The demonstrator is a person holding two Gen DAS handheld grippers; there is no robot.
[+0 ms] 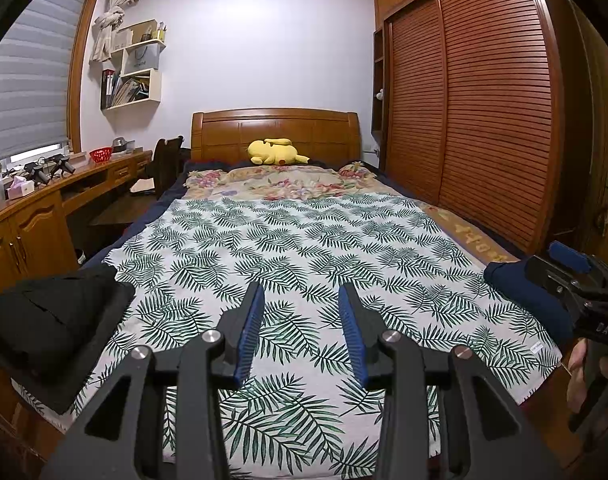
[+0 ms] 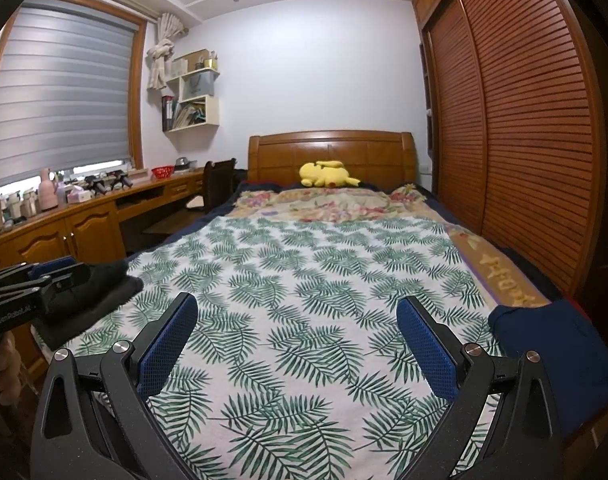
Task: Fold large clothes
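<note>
Trouble here would most likely come from the two garments sitting at the edges of the bed: the black garment lies folded at the near left corner of the leaf-print sheet, partly over the edge, and the navy garment lies bunched at the near right corner, so a careless tug could drag either off the mattress. Both tools hover above the sheet with nothing between their pads; the left gripper has its jaws partly parted, while the right gripper stands spread much wider. A grab made from this height could pinch the sheet together with the cloth, and then the whole cover would ruck up under the fold. Because the black garment is dark on dark, its collar, sleeves and hems are hard to make out, so picking the wrong layer is a real risk. The navy piece is cut off by the frame edge in both views, and its full shape cannot be told.
</note>
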